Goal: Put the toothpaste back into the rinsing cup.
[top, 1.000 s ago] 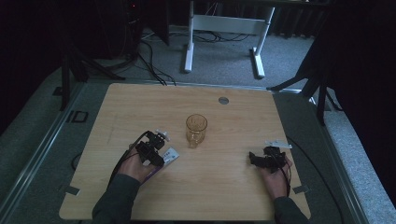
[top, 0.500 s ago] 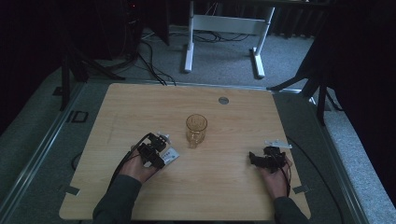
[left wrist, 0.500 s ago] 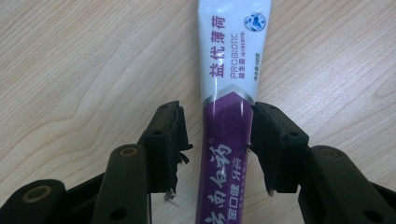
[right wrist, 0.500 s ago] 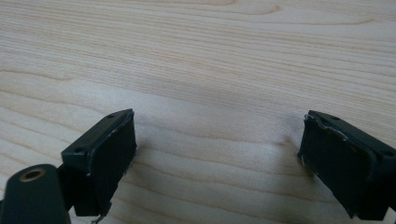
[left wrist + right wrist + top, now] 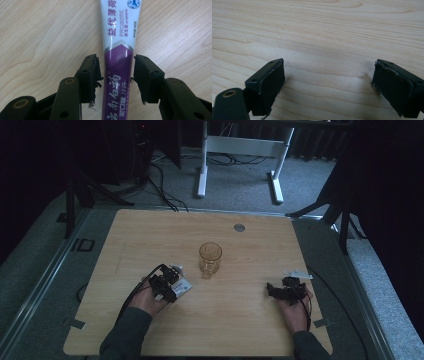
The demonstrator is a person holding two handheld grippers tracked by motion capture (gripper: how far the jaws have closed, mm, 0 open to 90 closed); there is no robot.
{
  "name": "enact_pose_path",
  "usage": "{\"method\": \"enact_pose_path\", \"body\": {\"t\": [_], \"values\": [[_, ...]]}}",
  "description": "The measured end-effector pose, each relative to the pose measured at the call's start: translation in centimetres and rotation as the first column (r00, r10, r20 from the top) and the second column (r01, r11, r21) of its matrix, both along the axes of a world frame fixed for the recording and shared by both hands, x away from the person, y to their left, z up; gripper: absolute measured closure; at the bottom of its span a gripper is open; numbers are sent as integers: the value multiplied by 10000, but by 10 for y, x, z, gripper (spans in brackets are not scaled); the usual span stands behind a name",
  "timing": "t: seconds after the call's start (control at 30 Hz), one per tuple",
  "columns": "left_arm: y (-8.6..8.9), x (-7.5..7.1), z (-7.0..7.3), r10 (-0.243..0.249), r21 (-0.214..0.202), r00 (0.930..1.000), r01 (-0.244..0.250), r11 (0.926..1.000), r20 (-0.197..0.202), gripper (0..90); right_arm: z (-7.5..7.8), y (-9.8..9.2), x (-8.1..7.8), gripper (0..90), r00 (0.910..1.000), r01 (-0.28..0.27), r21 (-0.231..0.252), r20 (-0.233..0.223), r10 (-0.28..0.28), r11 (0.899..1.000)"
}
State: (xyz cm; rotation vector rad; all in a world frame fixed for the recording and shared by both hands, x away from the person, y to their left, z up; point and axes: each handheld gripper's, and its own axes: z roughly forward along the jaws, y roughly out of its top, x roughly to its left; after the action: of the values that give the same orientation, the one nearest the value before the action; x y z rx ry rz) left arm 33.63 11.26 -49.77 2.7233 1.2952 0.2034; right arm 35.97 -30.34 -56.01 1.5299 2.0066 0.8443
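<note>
Since the earlier frame, little has shifted on the table (image 5: 150, 235); my left gripper (image 5: 115, 80) has only been drawing its jaws inward around the toothpaste tube (image 5: 120, 50), while my right gripper (image 5: 328, 85) lies where it did. Status of the left jaws: partly closed, straddling the purple lower section of the tube, with a thin gap visible on each side, so the pads (image 5: 93, 75) are not yet pressing. The tube lies flat on the wood, running straight away from me between the jaws, its white printed section extending beyond them. In the high view, the left gripper (image 5: 167, 284) sits at the near left of the table with the tube's pale end (image 5: 182, 285) showing just beside it, and the amber glass (image 5: 210, 258) stands upright nearby toward the centre. My right gripper (image 5: 285, 290) rests near the right edge, jaws wide apart over bare wood, holding nothing. Procedure for the step in hand, as I judge it: keep the tube centred so both pads meet it together; close gently, since a soft tube will deform and may squirm sideways; confirm firm contact before lifting. Risk: an off-centre squeeze could roll the tube out of the grip.
</note>
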Motion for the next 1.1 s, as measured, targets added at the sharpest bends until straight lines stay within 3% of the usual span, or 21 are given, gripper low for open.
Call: {"method": "enact_pose_path", "body": {"t": [0.43, 1.1], "values": [[0, 1, -9, -113, 226, 9973, 130, 9997, -721, 552, 0, 0, 0, 107, 10000, -4, -4, 5, 4, 10000], [5, 5, -15, 38, 64, 9940, -32, 10000, -1096, 592, 0, 0, 0, 107, 10000, -1, -1, 3, 1, 10000]]}}
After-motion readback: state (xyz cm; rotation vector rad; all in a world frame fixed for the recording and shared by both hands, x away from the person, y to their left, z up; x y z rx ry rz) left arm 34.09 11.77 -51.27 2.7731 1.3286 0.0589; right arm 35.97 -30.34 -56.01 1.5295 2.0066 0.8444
